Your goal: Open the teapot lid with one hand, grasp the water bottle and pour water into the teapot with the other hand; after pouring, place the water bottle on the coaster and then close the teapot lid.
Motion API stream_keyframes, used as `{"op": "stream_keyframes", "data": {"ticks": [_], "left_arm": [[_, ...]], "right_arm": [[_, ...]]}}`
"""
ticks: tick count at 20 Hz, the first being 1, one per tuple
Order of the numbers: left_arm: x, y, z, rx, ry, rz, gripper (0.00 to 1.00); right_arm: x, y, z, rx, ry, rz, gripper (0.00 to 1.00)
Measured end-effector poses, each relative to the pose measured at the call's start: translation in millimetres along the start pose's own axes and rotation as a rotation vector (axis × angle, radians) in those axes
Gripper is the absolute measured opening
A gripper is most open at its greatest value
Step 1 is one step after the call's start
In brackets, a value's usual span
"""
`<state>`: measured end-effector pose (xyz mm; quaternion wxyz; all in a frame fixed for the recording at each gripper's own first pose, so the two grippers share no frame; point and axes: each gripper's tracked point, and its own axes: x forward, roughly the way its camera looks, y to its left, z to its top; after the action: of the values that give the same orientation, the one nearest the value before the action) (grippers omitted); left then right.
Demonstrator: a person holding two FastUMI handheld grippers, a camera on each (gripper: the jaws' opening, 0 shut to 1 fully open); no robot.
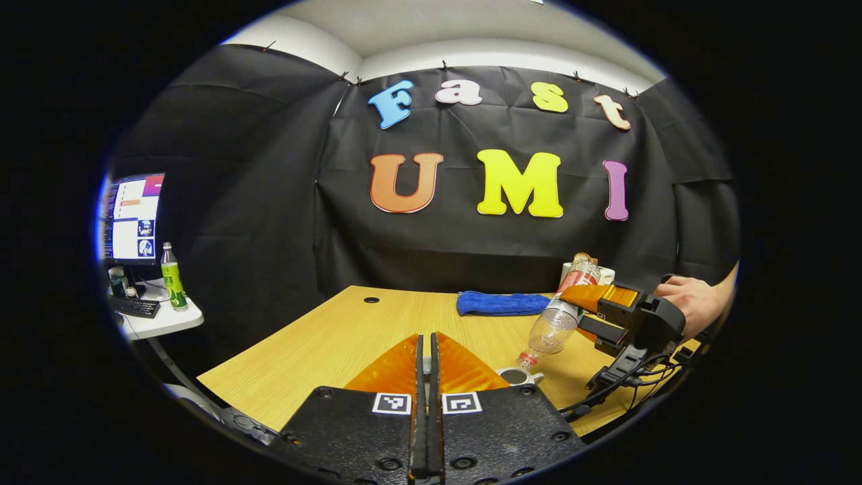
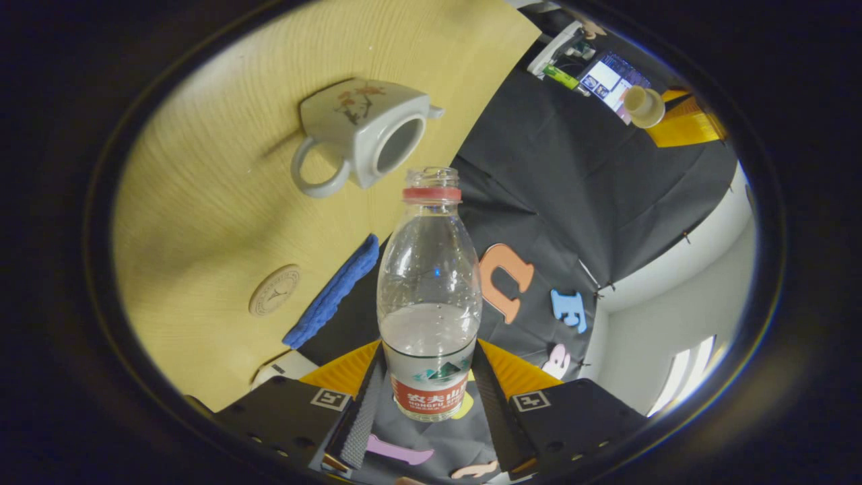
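While pouring: step in hand looks like the tilt-and-pour, w/ lid already off the pot.
Right claw: mine, clenched on the clear plastic water bottle at its label end, both fingers pressing its sides; neck w/ red collar points away, cap off.
Left claw: fingers closed together; a small pale lid sits at its tips in the right gripper view, so I judge it's grasping the lid.
Bottle: tipped mouth-down over the white ceramic teapot, mouth just above the opening.
Water: some left, pooled at the label end; no stream I can make out.
Teapot: on the light wood table, open.
Farther: round tan coaster near the blue folded cloth, apart from pot.
Next: tip steeper, keep mouth over opening, then bottle to coaster.
Hidden: pot mostly cut off behind my left claw in the left gripper view; water level inside unseen.
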<state>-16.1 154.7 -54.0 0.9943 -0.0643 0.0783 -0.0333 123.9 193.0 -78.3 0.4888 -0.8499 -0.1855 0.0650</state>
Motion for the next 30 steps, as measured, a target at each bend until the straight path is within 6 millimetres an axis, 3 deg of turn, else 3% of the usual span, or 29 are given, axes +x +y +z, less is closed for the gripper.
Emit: {"op": "stream_keyframes", "data": {"ticks": [5,9,11,16,17,18,20,23,26,30], "left_arm": [[1,1,0,-0.002,-0.004,0.007,0.03],[2,-4,0,-0.004,-0.003,0.001,0.03],[3,-7,0,0.001,-0.001,0.0,0.03],[7,-18,-1,0.009,0.012,-0.001,0.02],[8,-20,-1,0.005,0.008,-0.001,0.07],[7,-24,1,-0.001,0.005,-0.004,0.03],[7,-28,3,-0.003,0.002,-0.012,0.03],[8,-31,3,0.006,0.0,-0.014,0.03],[10,-38,2,0.005,0.0,-0.024,0.03],[14,-43,-2,-0.001,0.016,-0.034,0.03]], "right_arm": [[-6,8,2,0.126,0.026,0.053,0.72],[-15,32,6,0.38,0.068,0.165,0.73],[-24,34,11,0.511,0.082,0.185,0.72],[-35,42,21,0.911,0.119,0.262,0.72],[-37,41,21,1.013,0.13,0.281,0.72],[-38,40,21,1.133,0.137,0.302,0.72],[-42,37,22,1.374,0.151,0.338,0.74],[-43,29,5,1.648,0.179,0.318,0.73],[-39,17,-35,1.781,0.202,0.213,0.72],[-22,13,-69,1.98,0.206,0.177,0.72]]}}
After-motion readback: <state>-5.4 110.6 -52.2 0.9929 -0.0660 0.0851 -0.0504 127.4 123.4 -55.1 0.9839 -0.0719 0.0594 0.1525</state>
